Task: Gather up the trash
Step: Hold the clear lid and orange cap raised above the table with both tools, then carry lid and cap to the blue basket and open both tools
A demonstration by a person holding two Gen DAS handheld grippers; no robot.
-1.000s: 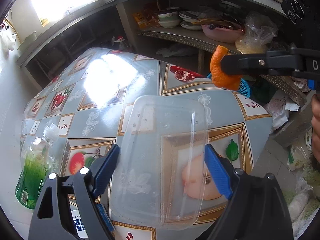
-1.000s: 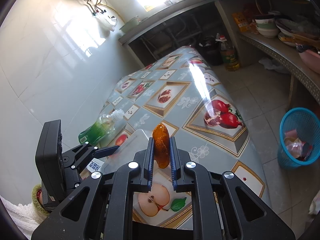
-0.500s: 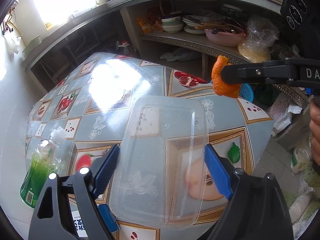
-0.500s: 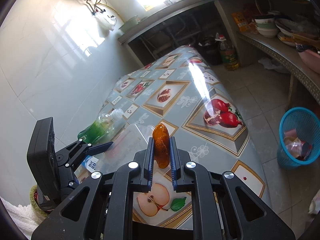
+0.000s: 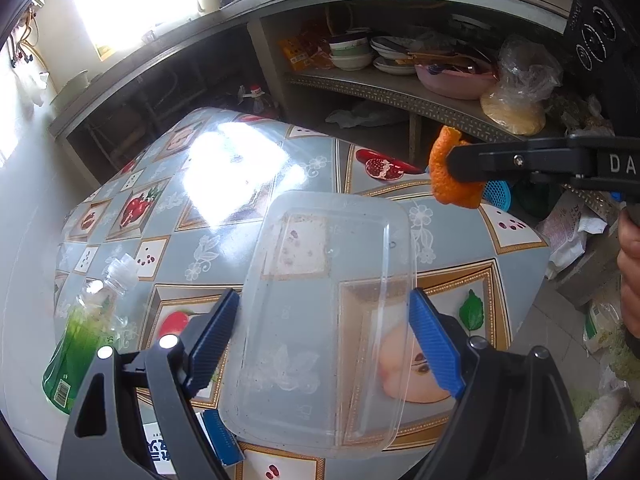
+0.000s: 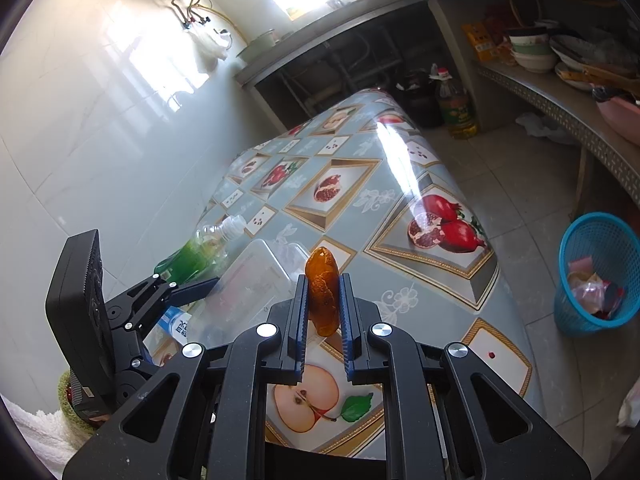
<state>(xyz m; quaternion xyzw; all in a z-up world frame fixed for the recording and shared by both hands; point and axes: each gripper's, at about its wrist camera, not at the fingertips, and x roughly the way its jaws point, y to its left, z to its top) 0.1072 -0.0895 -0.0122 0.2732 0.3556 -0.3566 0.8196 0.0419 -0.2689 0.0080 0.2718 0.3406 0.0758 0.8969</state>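
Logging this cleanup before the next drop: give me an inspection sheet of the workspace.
Surface: glossy fruit-print tablecloth, strong glare.
Job's things: orange peel piece; clear rectangular plastic container; green-tinted plastic bottle lying on the table.
Clutter: blue-labelled item near the bottle, unclear.
Grippers: right gripper shut on the peel; left gripper fingers against the container's sides.
Cables: wires at a wall unit.
Surroundings: blue mesh bin holding trash on the floor; shelf with stacked bowls.
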